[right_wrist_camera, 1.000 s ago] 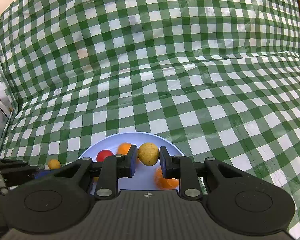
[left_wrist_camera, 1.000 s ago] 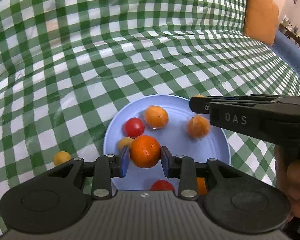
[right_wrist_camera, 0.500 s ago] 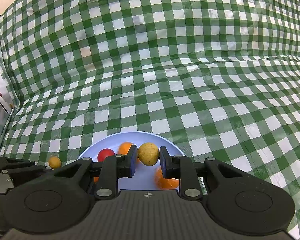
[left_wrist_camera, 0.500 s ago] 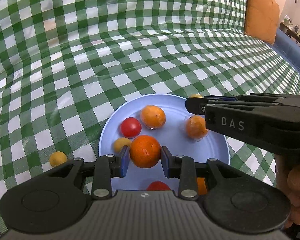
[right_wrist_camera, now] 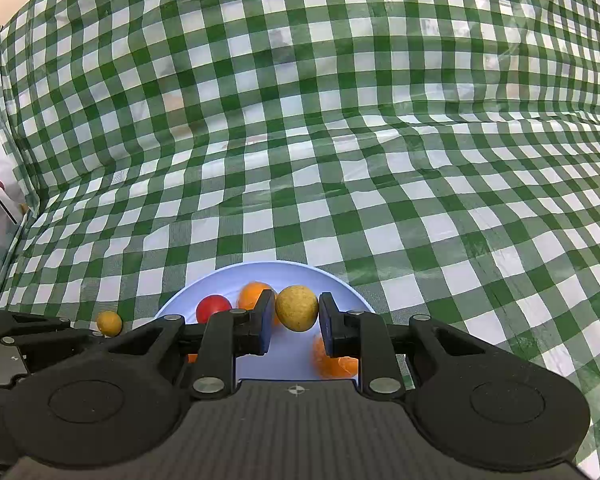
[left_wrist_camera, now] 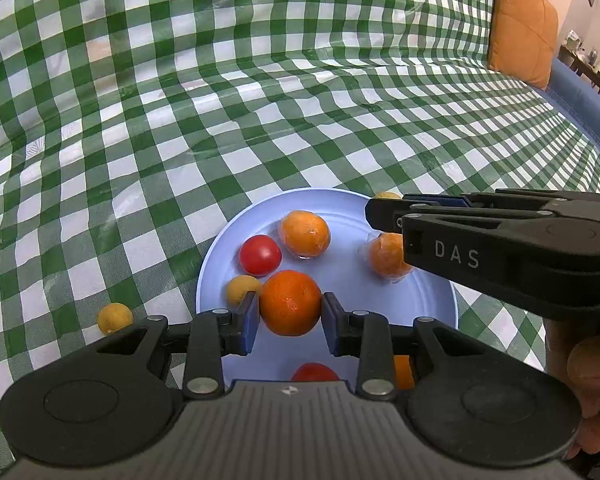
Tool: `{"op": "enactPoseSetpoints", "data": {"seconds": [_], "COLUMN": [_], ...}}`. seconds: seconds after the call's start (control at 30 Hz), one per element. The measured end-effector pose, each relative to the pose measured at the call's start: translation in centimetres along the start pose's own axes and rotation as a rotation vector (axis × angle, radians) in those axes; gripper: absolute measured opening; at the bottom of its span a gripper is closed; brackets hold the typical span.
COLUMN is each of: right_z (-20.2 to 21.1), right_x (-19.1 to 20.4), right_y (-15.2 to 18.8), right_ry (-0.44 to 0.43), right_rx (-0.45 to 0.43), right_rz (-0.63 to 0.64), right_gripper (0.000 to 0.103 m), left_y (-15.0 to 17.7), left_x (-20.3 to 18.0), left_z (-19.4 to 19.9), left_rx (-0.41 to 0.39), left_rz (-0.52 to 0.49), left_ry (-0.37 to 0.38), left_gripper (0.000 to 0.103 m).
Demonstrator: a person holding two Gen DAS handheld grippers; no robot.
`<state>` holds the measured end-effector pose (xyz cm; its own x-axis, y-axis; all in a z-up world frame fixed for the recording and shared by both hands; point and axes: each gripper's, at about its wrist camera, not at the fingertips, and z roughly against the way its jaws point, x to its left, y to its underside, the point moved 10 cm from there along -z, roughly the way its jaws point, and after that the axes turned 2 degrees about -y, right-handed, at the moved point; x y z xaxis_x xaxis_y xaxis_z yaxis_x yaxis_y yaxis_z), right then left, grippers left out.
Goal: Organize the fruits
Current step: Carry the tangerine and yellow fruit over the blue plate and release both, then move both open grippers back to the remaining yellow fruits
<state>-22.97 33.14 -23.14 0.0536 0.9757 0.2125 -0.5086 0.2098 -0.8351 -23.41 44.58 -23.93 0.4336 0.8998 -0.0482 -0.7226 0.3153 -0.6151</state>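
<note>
Left gripper (left_wrist_camera: 290,312): clamped on an orange (left_wrist_camera: 290,303), held over the blue plate (left_wrist_camera: 216,256), apparently for setting down.
Right gripper (right_wrist_camera: 296,316): closed on a small yellow fruit (right_wrist_camera: 297,307), also above the plate.
On plate: tomato (left_wrist_camera: 259,255), two wrapped oranges (left_wrist_camera: 304,233), more fruit near the front edge.
One yellow fruit (left_wrist_camera: 114,317) lay uncollected on the checked cloth (left_wrist_camera: 260,100).

On the checked cloth (left_wrist_camera: 260,128) a plate (left_wrist_camera: 428,312) holds several fruits, one small fruit (left_wrist_camera: 115,317) lying left of it.
</note>
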Motion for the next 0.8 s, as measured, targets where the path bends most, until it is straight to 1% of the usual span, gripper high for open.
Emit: {"op": "enactPoseSetpoints", "data": {"seconds": [0.47,0.57,0.6,0.63,0.67,0.7,0.73,0.77,0.8], "right_z": [0.0,0.1,0.1,0.1,0.2,0.3,0.5,0.6,0.8], "right_x": [-0.1,-0.2,-0.3,-0.4,-0.5,-0.6,-0.7,-0.7,-0.6], "right_y": [-0.1,-0.3,-0.3,-0.4,-0.6,-0.8,-1.1,-1.3,-1.5], "right_ry": [0.001,-0.001,0.005,0.013,0.022,0.03,0.034,0.034,0.031], "right_rx": [-0.006,-0.011,-0.014,-0.018,-0.024,-0.034,-0.043,-0.051,-0.059], "right_rz": [-0.005,-0.008,-0.011,-0.016,-0.023,-0.032,-0.041,-0.05,-0.058], "right_gripper": [0.025,0.025,0.028,0.04,0.046,0.051,0.052,0.052,0.052], "left_y": [-0.1,-0.2,-0.3,-0.4,-0.6,-0.8,-1.0,-1.2,-1.2], "left_x": [0.0,-0.1,0.0,0.1,0.5,1.3,2.4,3.7,5.3], "left_z": [0.0,0.2,0.4,0.6,0.9,1.2,1.6,1.9,2.3], "left_rx": [-0.001,-0.01,-0.013,-0.011,-0.015,-0.022,-0.028,-0.033,-0.037], "left_rz": [0.003,0.008,0.015,0.025,0.046,0.073,0.1,0.13,0.162], "left_ry": [0.001,0.009,0.019,0.039,0.058,0.06,0.051,0.038,0.018], "left_gripper": [0.037,0.038,0.044,0.047,0.048,0.048,0.048,0.045,0.038]}}
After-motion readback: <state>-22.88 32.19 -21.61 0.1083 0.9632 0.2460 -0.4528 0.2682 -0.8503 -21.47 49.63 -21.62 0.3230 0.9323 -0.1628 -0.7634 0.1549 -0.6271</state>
